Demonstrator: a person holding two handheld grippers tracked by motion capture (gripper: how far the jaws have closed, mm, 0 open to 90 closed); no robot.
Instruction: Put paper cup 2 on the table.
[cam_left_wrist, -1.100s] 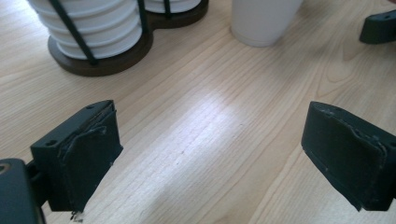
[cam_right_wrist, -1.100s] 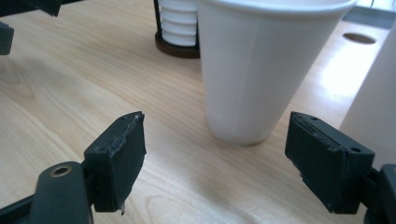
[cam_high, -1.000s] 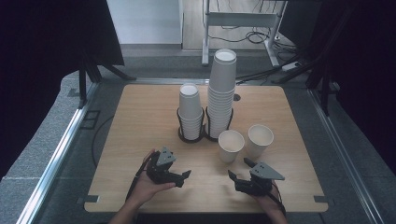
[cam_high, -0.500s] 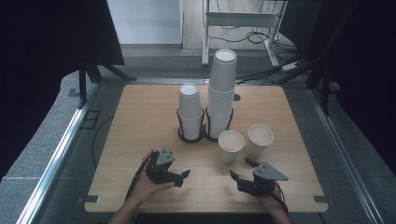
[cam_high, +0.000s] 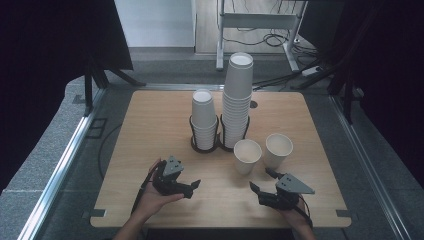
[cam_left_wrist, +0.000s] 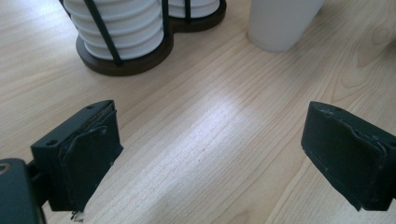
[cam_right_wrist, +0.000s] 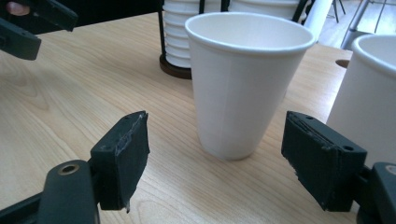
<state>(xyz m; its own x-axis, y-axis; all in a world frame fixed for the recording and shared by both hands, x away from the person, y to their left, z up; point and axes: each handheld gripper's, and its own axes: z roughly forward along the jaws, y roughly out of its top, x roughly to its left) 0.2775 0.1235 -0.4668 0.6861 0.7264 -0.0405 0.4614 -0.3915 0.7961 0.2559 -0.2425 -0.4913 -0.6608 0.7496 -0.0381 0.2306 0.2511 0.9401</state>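
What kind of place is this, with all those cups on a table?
Probably a lab or studio set up for recording: a wooden table hemmed by black curtains, cables on the floor behind, and a person working hand-held grippers near stacked paper cups.

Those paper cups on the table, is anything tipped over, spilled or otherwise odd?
Nothing is spilled or tipped. Two loose cups stand upright beside the holder, whose two stacks are of unequal height. The one blemish: the right gripper has frayed, ragged pads.

Second loose cup (cam_right_wrist: 369, 102) cut off at right edge, cup stacks' (cam_left_wrist: 126, 28) tops cropped
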